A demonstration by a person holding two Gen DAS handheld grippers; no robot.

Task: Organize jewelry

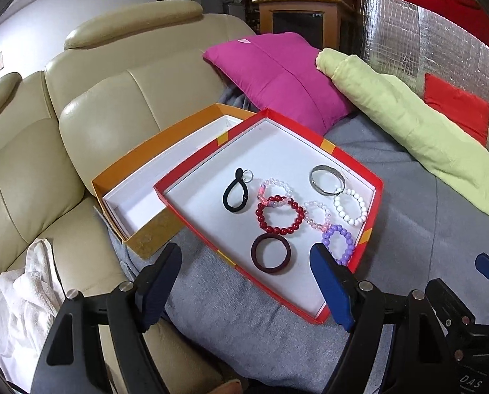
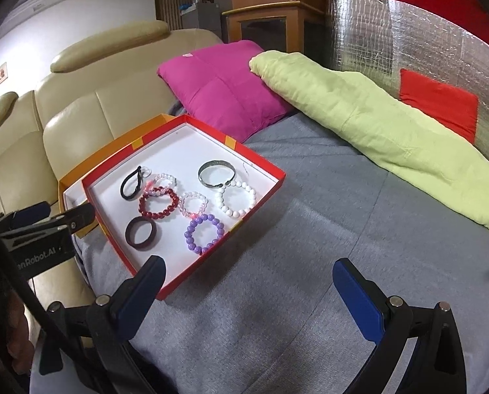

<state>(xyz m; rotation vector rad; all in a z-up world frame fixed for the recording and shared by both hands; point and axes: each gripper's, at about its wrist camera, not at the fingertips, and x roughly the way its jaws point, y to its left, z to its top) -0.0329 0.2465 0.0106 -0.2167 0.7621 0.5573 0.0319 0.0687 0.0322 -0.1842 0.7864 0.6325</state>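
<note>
Beaded bracelets (image 1: 279,214) in red tray (image 1: 374,186)

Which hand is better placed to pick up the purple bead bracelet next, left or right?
Probably the left. The left tongs hang open right over the red box's near edge, with the purple bracelet beside one finger. The right tongs, also open, point mostly at the grey blanket.

Each gripper (image 1: 244,282) (image 2: 249,287) has black plastic arms, silver pivot screws and dark blue finger pads.
</note>
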